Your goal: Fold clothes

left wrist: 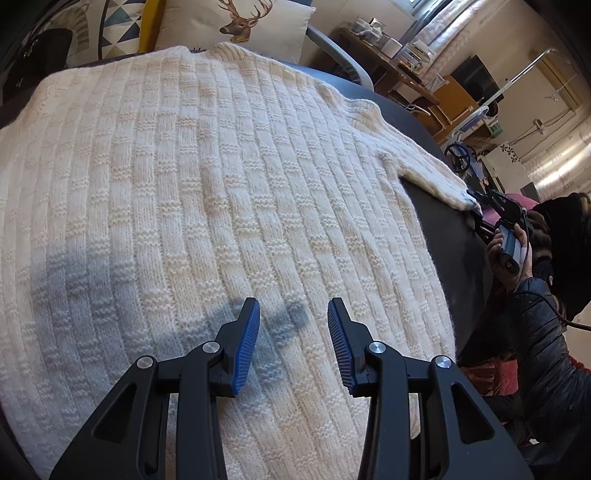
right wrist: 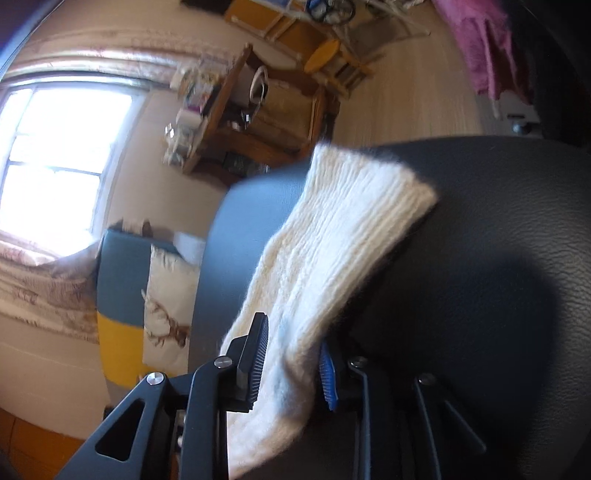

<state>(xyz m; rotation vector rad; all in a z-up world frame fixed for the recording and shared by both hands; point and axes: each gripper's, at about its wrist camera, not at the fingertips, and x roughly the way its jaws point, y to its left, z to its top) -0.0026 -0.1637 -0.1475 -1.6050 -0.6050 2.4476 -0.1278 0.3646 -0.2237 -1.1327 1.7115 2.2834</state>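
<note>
Sweater sleeve (right wrist: 332, 236) between right gripper (right wrist: 291, 360) fingers

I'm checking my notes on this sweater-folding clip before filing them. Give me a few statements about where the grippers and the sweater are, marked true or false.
1. The cream sweater lies spread flat on a dark surface. True.
2. The left gripper is clamped on the sweater's hem. False: its jaws stand apart above the knit, with nothing between them.
3. The sleeve cuff sits between the right gripper's fingers. True.
4. The deer-print cushion lies on top of the sweater. False: it stands behind the sweater's collar.
</note>
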